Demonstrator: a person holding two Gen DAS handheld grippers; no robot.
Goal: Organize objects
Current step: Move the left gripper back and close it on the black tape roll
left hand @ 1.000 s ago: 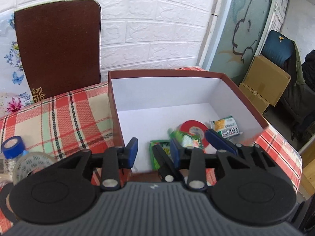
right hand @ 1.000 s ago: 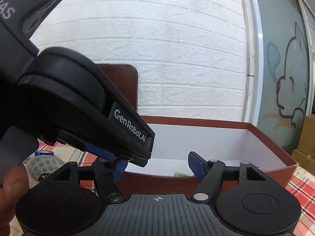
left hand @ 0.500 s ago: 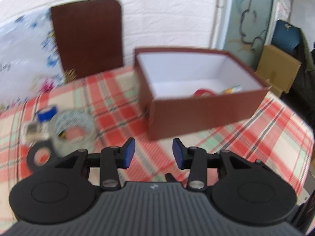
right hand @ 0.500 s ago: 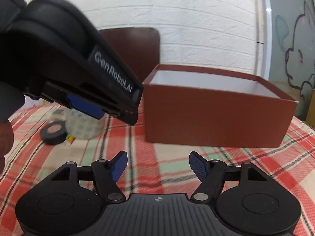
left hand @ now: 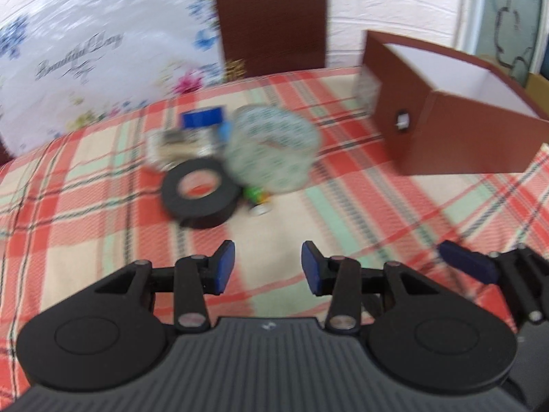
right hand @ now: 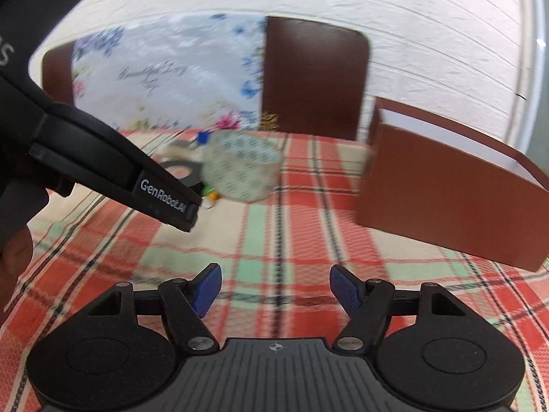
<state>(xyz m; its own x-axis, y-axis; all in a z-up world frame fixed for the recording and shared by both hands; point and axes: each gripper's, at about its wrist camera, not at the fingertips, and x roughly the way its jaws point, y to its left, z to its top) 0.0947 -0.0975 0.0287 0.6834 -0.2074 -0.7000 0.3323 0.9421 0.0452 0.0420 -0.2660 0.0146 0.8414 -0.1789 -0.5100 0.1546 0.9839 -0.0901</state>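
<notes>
We hold our left gripper (left hand: 267, 267) over the plaid tablecloth (left hand: 343, 213), jaws just widened and apart on nothing; our right gripper (right hand: 274, 290) is likewise released. The black tape roll (left hand: 200, 192) lies flat, hole up, touching the patterned tape roll (left hand: 272, 149) tilted on edge toward the brown box (left hand: 456, 137), near the table's far edge. Only the left view shows the blue cap (left hand: 203, 116) clearly.
</notes>
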